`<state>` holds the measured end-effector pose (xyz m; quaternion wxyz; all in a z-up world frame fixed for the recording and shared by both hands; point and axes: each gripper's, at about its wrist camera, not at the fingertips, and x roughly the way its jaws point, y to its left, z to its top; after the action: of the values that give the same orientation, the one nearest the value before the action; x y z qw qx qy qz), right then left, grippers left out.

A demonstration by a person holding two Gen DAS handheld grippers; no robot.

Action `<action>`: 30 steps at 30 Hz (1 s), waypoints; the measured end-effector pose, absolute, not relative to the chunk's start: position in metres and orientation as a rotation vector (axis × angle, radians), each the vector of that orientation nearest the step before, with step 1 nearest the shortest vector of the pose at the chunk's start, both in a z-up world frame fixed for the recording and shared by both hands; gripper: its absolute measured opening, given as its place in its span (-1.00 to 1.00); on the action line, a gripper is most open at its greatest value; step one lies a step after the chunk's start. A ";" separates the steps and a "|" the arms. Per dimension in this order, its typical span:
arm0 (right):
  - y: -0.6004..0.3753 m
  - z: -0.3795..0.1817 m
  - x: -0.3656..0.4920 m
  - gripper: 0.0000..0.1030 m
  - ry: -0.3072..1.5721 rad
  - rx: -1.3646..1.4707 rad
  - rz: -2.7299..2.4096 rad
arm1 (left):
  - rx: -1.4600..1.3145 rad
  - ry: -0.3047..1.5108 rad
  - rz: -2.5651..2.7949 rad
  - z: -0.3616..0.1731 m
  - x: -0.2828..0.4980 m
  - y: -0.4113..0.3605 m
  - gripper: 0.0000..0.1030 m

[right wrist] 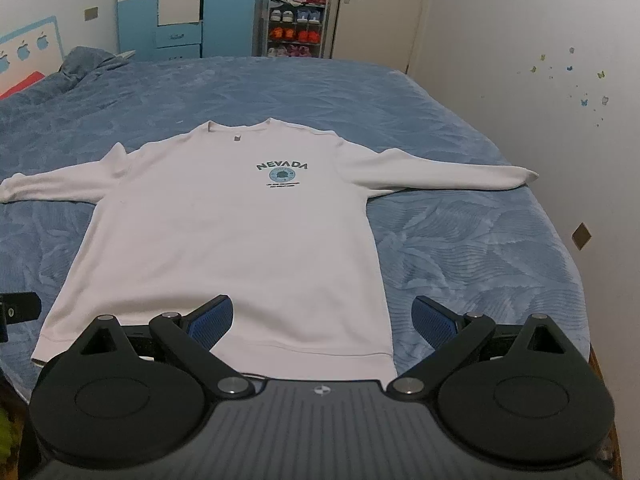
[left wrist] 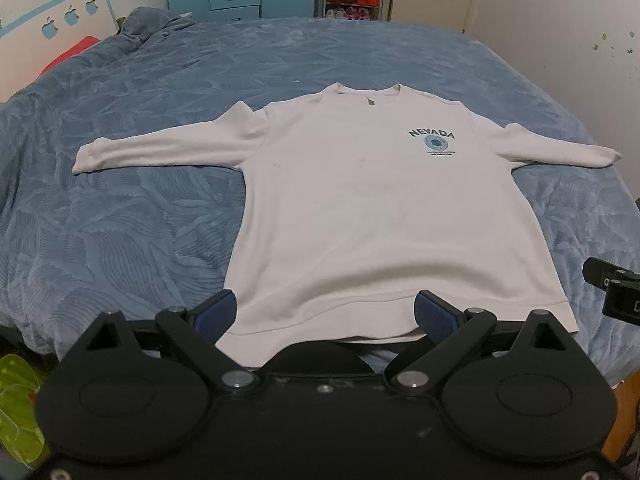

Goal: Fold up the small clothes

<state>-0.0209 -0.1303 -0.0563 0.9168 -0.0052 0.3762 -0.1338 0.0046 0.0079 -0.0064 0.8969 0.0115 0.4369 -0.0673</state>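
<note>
Nearest, the left claw [left wrist: 326, 314] hangs released, its blue pads spread wide over the hem of a white long-sleeved sweatshirt [left wrist: 372, 216]. The right claw [right wrist: 322, 318] is likewise spread and grasps nothing, poised over the hem's right corner. The sweatshirt lies flat and face up on a bed with a blue textured bedspread [left wrist: 132, 216], both sleeves stretched straight out sideways, the collar farthest away. A dark "NEVADA" print [right wrist: 282, 174] with a round blue emblem sits on the chest. Beyond the bed, a shoe rack [right wrist: 296, 24] holds pairs of shoes on several shelves.
</note>
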 end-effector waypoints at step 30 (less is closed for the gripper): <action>-0.120 -0.060 -0.019 1.00 0.750 -0.012 -0.252 | -0.009 0.912 -0.109 -0.009 0.010 0.012 0.91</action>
<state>-0.0195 -0.1202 -0.0605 0.9228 -0.0060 0.3653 -0.1227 0.0105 0.0122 -0.0085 0.8963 -0.0045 0.4402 -0.0525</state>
